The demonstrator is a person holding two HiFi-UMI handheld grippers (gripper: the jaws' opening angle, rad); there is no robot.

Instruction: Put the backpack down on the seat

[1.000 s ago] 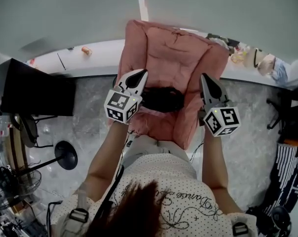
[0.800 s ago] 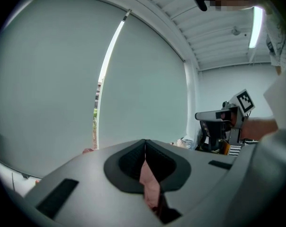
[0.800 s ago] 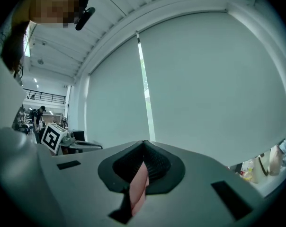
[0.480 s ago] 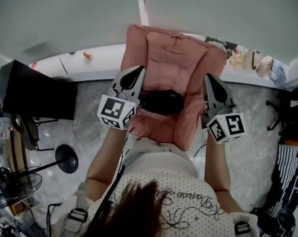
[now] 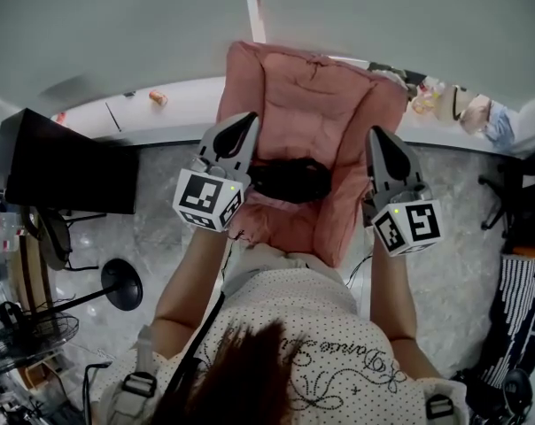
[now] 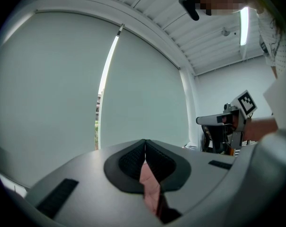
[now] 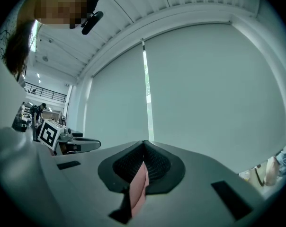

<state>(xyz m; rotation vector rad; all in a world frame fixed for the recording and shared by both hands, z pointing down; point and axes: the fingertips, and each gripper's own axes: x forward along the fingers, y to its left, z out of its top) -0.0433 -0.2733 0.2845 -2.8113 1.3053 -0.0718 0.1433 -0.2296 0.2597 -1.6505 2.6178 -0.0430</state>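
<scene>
In the head view a black backpack (image 5: 290, 180) lies on the seat of a pink armchair (image 5: 312, 96), straight ahead of the person. My left gripper (image 5: 245, 124) hovers over the chair's left arm, jaws shut and holding nothing. Over the chair's right arm my right gripper (image 5: 378, 135) is likewise shut and holding nothing. Neither touches the backpack. In the left gripper view the closed pads (image 6: 133, 162) point at a window blind, with the right gripper (image 6: 228, 119) off to the side. The right gripper view shows the same shut pads (image 7: 152, 162) and the left gripper (image 7: 69, 143).
A black screen (image 5: 64, 162) stands at the left, with a round lamp base (image 5: 121, 282) and a floor fan (image 5: 24, 330) below it. A white ledge (image 5: 179, 104) runs behind the chair. Bags (image 5: 471, 113) and dark gear (image 5: 520, 273) crowd the right side.
Both grippers drifted slightly outward and away from the backpack over the first half second, then held almost still. The jaws stayed shut and the backpack did not move.
</scene>
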